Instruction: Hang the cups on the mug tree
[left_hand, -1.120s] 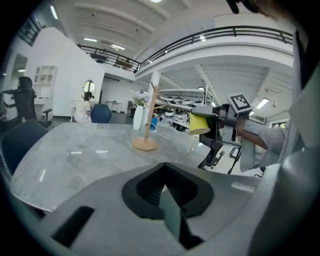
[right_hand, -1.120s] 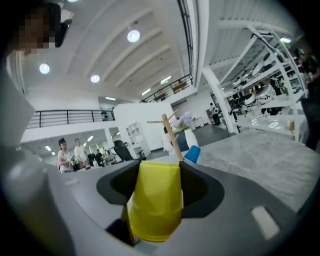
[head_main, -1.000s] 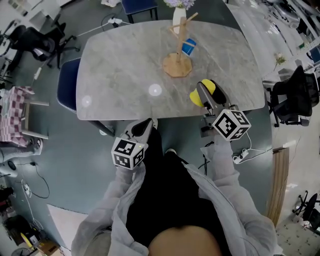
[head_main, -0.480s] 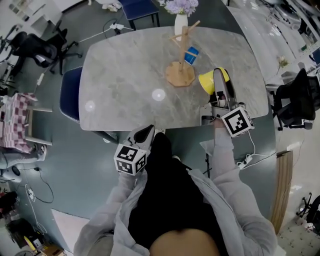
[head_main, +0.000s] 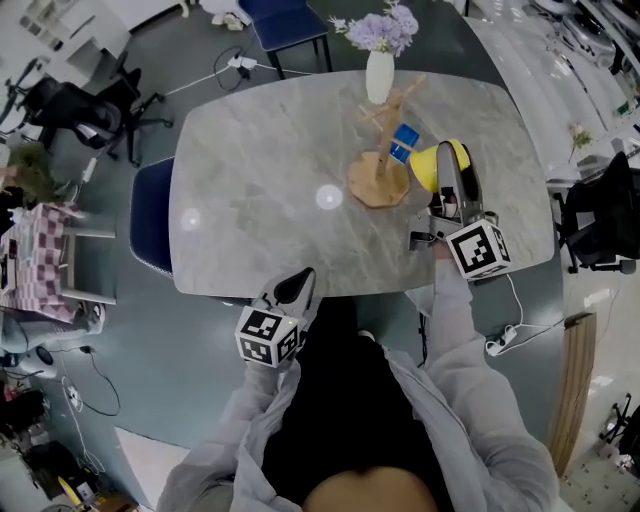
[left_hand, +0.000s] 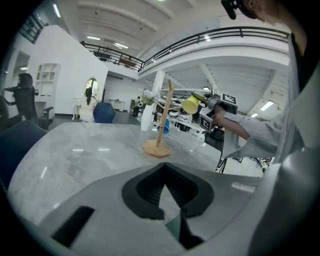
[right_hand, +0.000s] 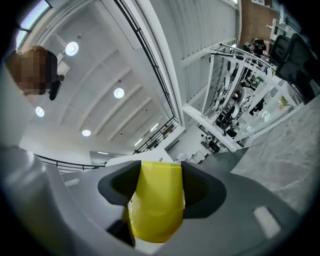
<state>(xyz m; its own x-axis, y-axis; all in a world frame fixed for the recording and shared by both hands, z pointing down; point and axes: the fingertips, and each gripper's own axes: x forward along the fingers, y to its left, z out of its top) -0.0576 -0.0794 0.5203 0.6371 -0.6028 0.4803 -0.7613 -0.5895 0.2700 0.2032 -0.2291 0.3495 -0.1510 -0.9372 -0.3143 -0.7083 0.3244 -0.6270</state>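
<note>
A wooden mug tree (head_main: 383, 160) stands on the grey marble table (head_main: 270, 180), right of the middle. A blue cup (head_main: 404, 141) hangs on one of its pegs. My right gripper (head_main: 447, 172) is shut on a yellow cup (head_main: 437, 165), held in the air just right of the tree; in the right gripper view the yellow cup (right_hand: 155, 205) fills the space between the jaws, which point upward. My left gripper (head_main: 301, 284) hovers at the table's near edge, shut and empty. In the left gripper view the tree (left_hand: 162, 125) and the yellow cup (left_hand: 190, 105) are far ahead.
A white vase of purple flowers (head_main: 379, 70) stands just behind the tree. A blue chair (head_main: 150, 215) is tucked at the table's left side. Office chairs (head_main: 600, 215) and a floor power strip (head_main: 500, 342) lie to the right.
My right gripper has carried the yellow cup away from the table's near edge and up beside the mug tree. My left gripper has shifted slightly along the near edge.
</note>
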